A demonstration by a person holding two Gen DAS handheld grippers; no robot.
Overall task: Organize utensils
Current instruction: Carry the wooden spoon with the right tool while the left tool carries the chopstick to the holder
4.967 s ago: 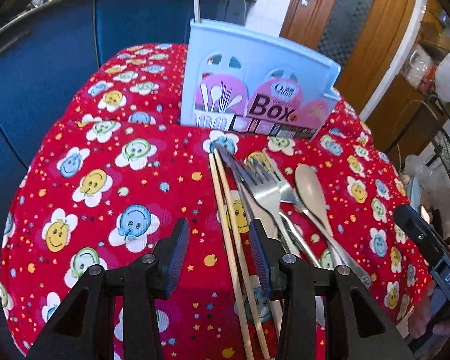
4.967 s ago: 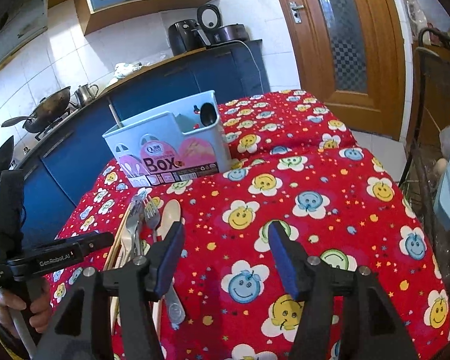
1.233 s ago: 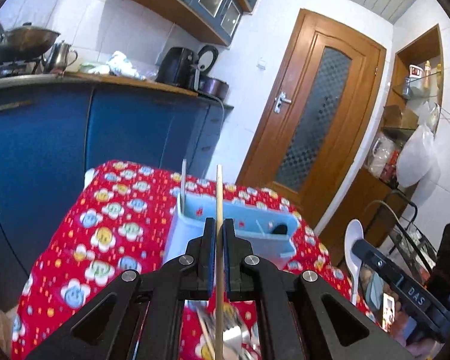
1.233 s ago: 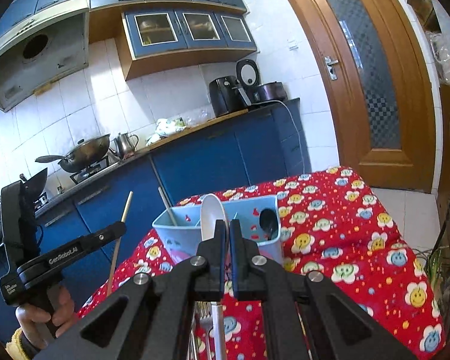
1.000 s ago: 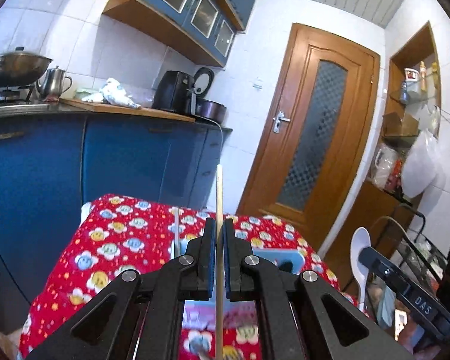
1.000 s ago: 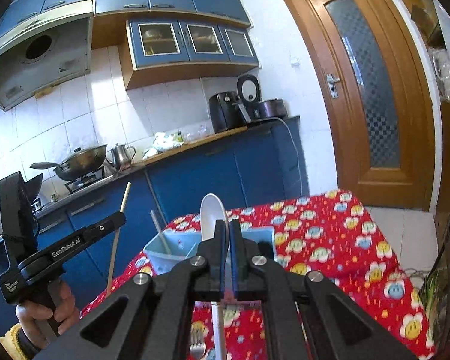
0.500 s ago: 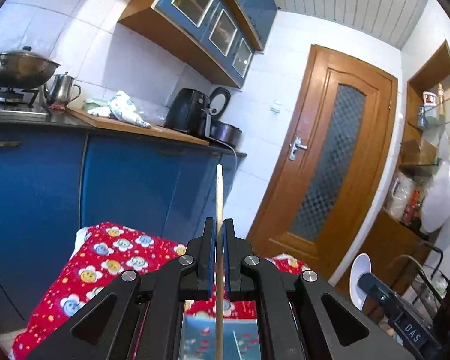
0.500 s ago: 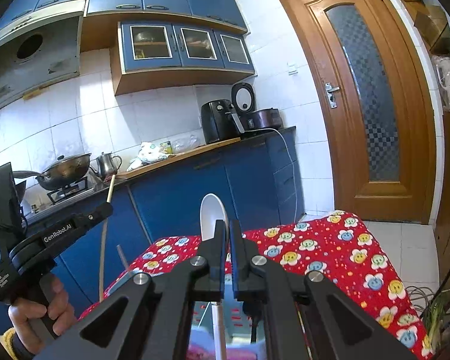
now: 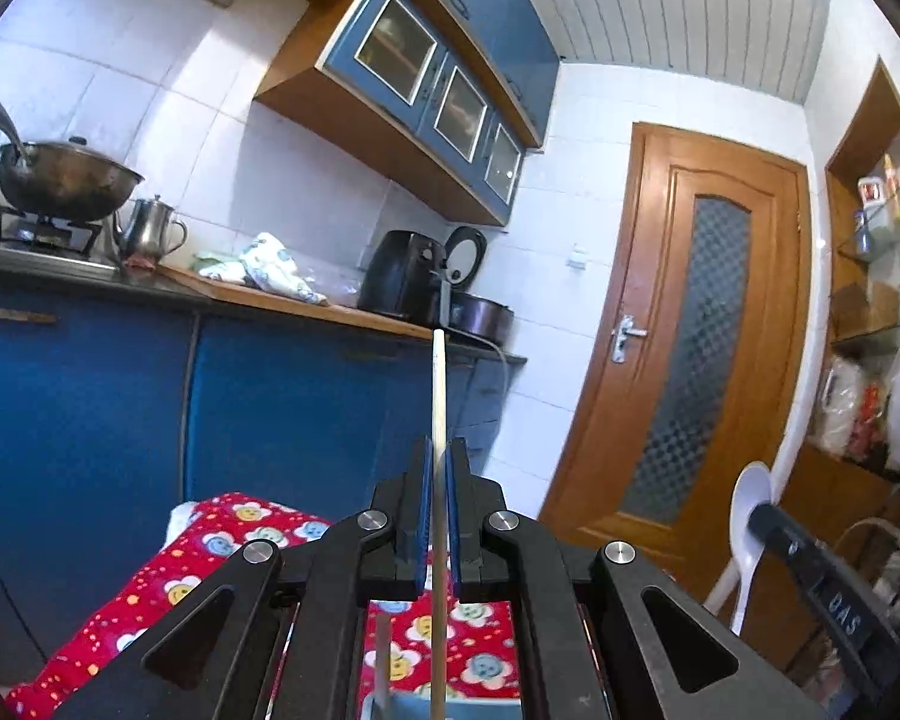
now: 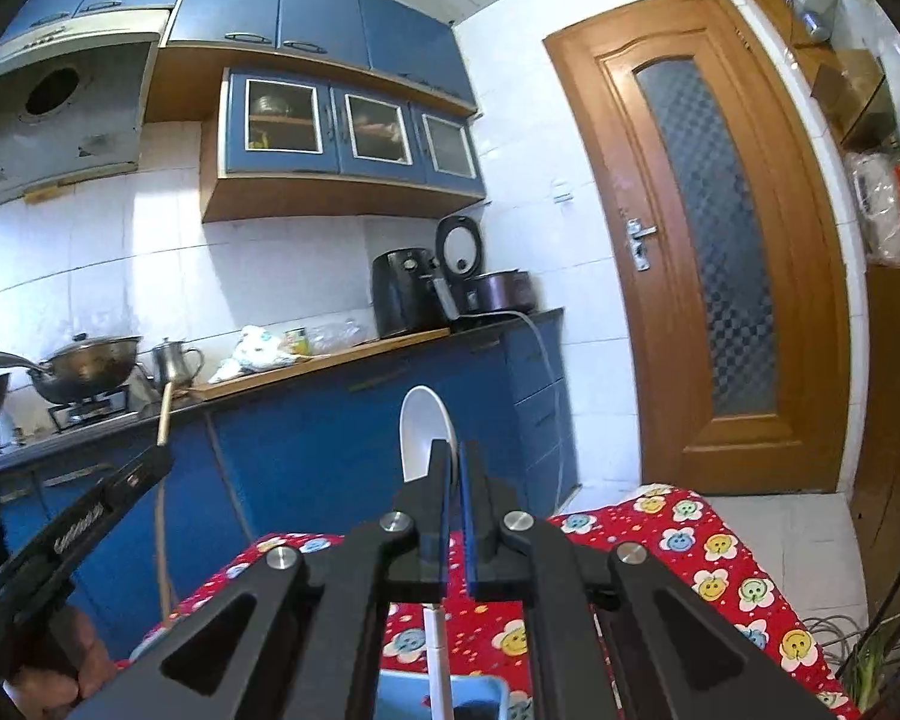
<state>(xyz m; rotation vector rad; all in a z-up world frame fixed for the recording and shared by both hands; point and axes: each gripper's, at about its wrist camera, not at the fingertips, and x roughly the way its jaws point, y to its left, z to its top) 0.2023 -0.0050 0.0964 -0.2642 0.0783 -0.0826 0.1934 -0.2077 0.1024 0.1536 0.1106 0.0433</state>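
The left gripper (image 9: 437,516) is clamped on a thin, pale wooden chopstick (image 9: 438,396) held upright over the blue utensil box (image 9: 450,709). The right gripper (image 10: 453,510) pinches a white plastic spoon (image 10: 423,432), bowl up, handle reaching down toward the box on the red smiley-flower tablecloth (image 10: 690,546).

"DAS" on the right gripper (image 9: 822,594), seen from the left wrist.

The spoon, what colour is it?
White spoon; clearest in the right wrist view.
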